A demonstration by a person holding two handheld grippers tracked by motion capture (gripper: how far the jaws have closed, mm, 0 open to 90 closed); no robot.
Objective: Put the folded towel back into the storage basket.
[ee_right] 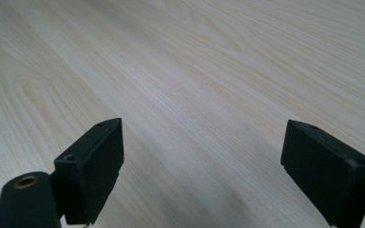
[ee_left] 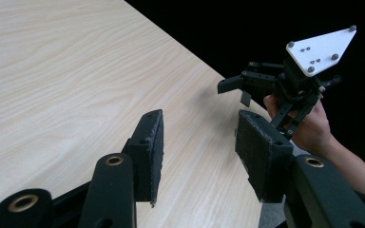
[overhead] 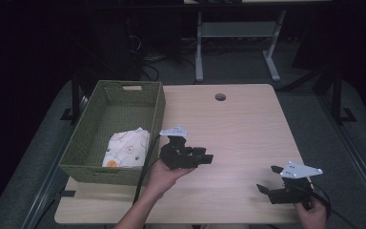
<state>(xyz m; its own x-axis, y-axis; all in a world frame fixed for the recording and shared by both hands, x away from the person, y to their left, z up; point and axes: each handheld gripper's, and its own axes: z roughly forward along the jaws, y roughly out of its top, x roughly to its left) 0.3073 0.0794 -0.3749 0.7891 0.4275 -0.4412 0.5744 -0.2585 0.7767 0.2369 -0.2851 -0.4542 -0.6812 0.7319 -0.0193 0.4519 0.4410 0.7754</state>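
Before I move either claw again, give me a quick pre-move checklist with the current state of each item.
1. Left claw empty: ok. In its own view the jaws stand apart over bare wood, nothing between them.
2. Right claw empty: ok. Its jaws are wide apart, nothing between them.
3. Claws apart from each other: ok. The left one sits near the table middle, the right one near the front right corner.
4. Patterned cloth inside the green basket: ok. It lies at the near end.
5. Cloth fully settled below the basket rim: cannot tell.
6. Left cable free of the basket: not ok. It runs along the basket's near corner.
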